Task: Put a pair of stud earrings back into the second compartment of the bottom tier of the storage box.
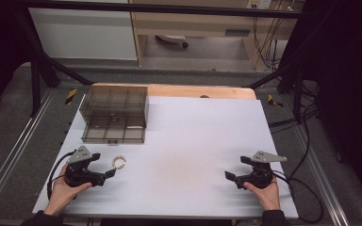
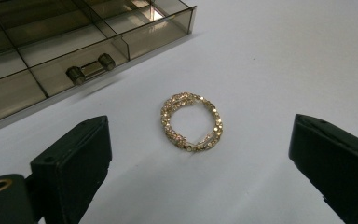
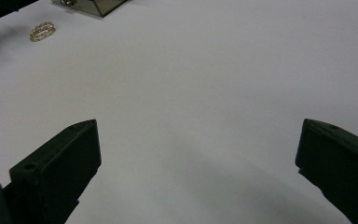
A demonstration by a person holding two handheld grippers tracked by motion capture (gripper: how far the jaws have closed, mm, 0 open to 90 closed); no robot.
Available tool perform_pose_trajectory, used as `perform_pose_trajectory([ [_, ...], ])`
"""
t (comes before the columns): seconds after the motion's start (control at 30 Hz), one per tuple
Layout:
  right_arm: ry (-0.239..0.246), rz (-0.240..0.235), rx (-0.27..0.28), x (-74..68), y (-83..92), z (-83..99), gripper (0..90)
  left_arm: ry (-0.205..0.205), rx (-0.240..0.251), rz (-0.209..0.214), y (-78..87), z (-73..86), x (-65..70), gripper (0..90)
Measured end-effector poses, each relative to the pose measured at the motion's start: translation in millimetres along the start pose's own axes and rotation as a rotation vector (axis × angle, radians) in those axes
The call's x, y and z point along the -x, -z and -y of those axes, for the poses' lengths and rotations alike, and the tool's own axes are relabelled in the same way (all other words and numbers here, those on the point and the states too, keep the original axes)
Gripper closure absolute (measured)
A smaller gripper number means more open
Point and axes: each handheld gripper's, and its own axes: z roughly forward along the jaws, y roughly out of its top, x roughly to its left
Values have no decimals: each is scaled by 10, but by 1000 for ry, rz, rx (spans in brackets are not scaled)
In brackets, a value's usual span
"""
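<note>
Bracelet [image 2: 191,122] lies ungrasped at 12 o'clock of left gripper [image 2: 196,154], drawer box [image 1: 114,114] shut, both jaw pairs spread wide; nothing looks started.

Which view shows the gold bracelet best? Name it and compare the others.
The left gripper view: the gold bracelet lies close and sharp between the open jaws, its beaded links plain. The high view shows a small pale ring near the left gripper; the right gripper view shows it tiny, far off.

A gold, glittering beaded metal ring [image 2: 191,122] lies on the smooth matt white surface [image 1: 193,141]; the smoky translucent plastic drawer box [image 1: 114,120] looks glossy.
</note>
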Motion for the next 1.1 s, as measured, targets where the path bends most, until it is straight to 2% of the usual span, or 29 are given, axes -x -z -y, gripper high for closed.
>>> perform_pose_trajectory([
  [0.43, -1, -2, -3, 5, 15, 2, 7, -4, -4, 2, -5, -83, 22, 53],
  [0.6, 4, -5, -9, 4, 14, 3, 6, -8, -23, 2, -16, -126, 44, 58],
  [0.8, 3, -7, -6, 10, 15, -3, 6, -10, -30, -14, -17, -210, 30, 61],
  [0.93, 2, -5, -8, 4, 13, 1, 6, -2, -59, -35, -74, -270, -14, 77],
  [1.1, 6, -3, -13, 2, 7, 5, 6, 12, -99, -68, -167, -265, -68, 119],
])
